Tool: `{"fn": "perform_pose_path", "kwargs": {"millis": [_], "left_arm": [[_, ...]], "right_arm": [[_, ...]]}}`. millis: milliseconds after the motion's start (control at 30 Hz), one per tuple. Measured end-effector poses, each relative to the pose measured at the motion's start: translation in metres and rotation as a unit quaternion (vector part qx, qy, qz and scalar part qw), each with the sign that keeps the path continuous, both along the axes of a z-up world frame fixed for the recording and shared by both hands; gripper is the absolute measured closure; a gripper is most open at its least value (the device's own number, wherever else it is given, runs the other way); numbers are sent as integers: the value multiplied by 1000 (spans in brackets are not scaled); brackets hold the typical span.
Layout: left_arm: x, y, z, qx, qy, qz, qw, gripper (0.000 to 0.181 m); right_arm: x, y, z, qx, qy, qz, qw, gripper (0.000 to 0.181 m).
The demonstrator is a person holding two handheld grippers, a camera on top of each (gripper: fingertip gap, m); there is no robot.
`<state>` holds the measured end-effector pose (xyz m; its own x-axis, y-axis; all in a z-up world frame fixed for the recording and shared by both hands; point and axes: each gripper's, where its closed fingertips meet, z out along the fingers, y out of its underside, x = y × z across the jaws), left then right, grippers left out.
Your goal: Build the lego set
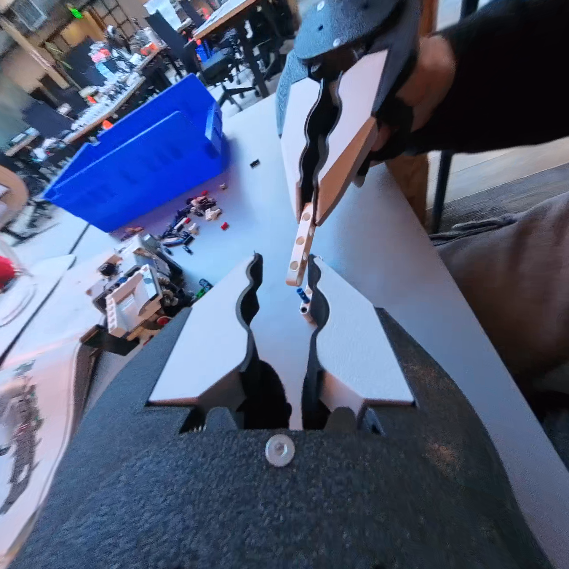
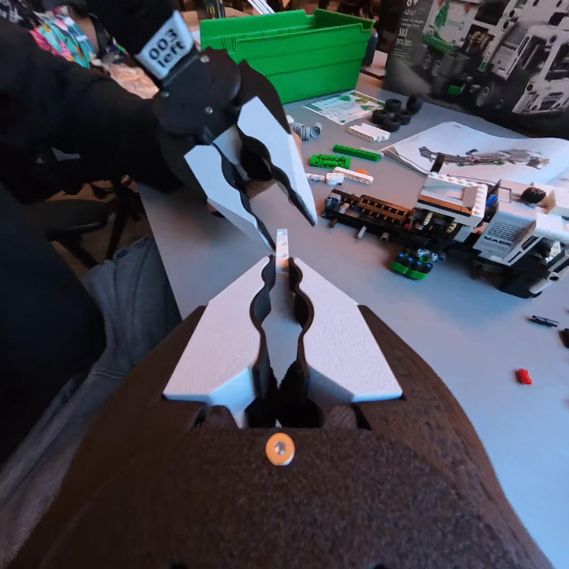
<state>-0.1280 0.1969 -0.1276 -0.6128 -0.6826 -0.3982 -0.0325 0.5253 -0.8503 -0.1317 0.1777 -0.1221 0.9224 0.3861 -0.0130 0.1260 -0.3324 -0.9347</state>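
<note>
Two grippers over table (image 2: 431, 354) | right gripper (image 2: 282, 261) pinching white holed beam (image 2: 281, 243) | left gripper (image 1: 284, 261) spread, jaws empty | half-built truck (image 2: 462, 212), green bin (image 2: 289, 52) beyond | label text unreported

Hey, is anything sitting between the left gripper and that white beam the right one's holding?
Nothing visible. The left gripper is open, with the white beam hanging from the right gripper at its far fingertip.

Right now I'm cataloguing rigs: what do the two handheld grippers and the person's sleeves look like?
Both match: the left gripper and right gripper have a black, grainy-textured body with a silver screw, and white wedge-shaped jaws lined with wavy black pads. The left one carries a white label with dark writing. The sleeves are black.
</note>
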Motion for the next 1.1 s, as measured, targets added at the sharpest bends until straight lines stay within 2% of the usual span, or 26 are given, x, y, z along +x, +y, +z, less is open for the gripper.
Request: {"fn": "perform_pose_path", "kwargs": {"millis": [100, 233, 400, 467, 533, 633, 733, 833, 1100], "left_arm": [[-2, -5, 2, -39, 28, -42, 998, 171], [-1, -8, -3, -56, 40, -67, 995, 172], [0, -6, -2, -41, 10, -50, 998, 181], [-5, -9, -4, -42, 21, -68, 997, 181], [-2, -4, -3, -40, 15, -52, 998, 180], [0, 5, 5, -58, -4, -32, 998, 161], [0, 6, -2, -68, 39, -36, 996, 151], [-1, 3, -5, -73, 60, -50, 994, 170], [2, -2, -25, -27, 103, -48, 993, 171]], "right_arm": [[3, 3, 5, 25, 17, 11, 999, 174], [4, 0, 2, 13, 21, 22, 999, 174], [12, 2, -14, -21, 17, 14, 1000, 175], [12, 2, -18, -32, 16, 21, 999, 175], [10, 3, -9, -6, 29, 21, 999, 174], [8, 3, -11, -20, 45, 31, 998, 174], [6, 6, -4, -7, 75, 36, 997, 174], [5, 7, -2, -4, 85, 38, 996, 174], [10, 2, -24, -70, 54, 31, 996, 174]]}}
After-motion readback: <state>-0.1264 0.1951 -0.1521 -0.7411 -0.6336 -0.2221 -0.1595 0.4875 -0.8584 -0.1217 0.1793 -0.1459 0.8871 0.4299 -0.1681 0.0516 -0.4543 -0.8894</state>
